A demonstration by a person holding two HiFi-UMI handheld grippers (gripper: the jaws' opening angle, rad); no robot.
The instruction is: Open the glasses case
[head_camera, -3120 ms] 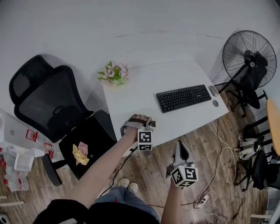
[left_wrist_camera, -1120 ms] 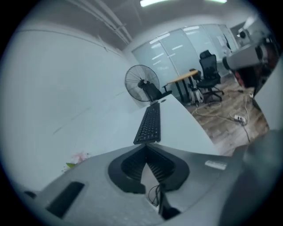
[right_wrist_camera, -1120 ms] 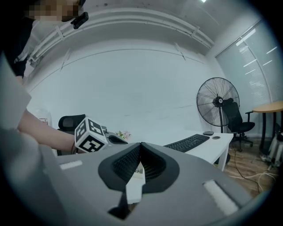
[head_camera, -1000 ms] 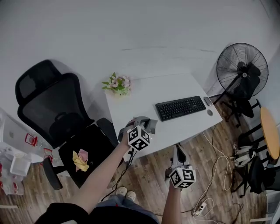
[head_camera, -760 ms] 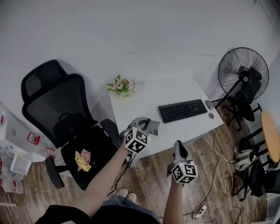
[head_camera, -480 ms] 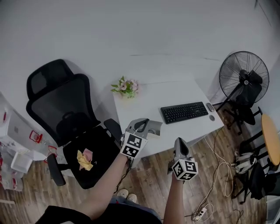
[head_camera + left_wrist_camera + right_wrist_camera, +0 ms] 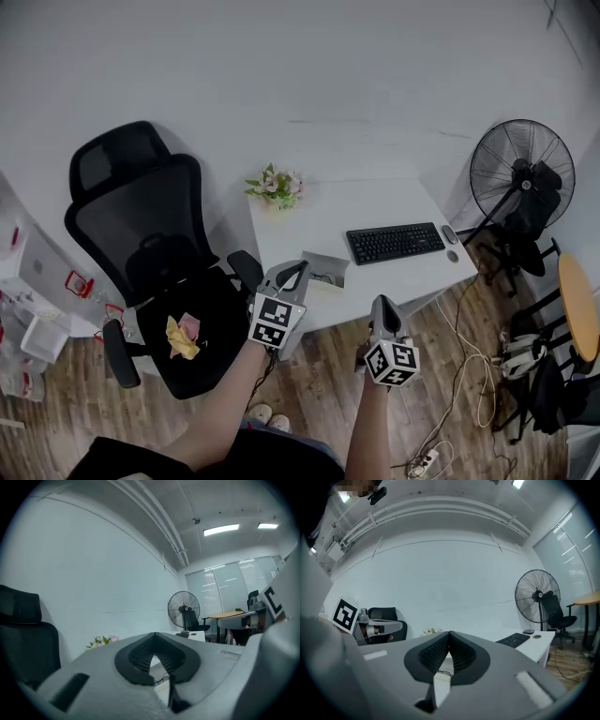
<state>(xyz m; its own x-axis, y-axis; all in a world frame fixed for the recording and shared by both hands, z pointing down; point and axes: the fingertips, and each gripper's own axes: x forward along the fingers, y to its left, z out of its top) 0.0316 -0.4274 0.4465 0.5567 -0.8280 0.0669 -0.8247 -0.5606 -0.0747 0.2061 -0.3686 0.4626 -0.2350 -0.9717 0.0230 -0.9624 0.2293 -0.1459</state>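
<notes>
- L claw (image 7: 298, 270): jaws pressed together, nothing btwn them. Held level at the near edge of the table (image 7: 375, 211).
- R claw (image 7: 382, 306): also closed & empty. It sits nearer me, off the table, over the wood floor (image 7: 319, 375).
- Glasses case (image 7: 325, 270): grey, on the table's near-left part by the front edge, just beyond my L claw tip. Can't tell if they touch.
- Progress: the lid looks raised w/ a paler inside showing, so I judge the opening done or nearly so. Can't confirm the lid is fully back. What's left is prob. only a check.
- Farther out: keyboard (image 7: 395, 242) mid-table, flowers (image 7: 275, 186) at the back-left corner, both well apart from the case. Fan (image 7: 522, 173) stands past the table's right end.
- Views: only the head view shows the case. In both claw views my own jaws block it, w/ just a bit of cable & table edge in the gap.
- L claw view adds ceiling lights (image 7: 220, 529) & a round table (image 7: 229, 615).
- R claw view shows the L claw's marker cube (image 7: 345, 613) at its left.
</notes>
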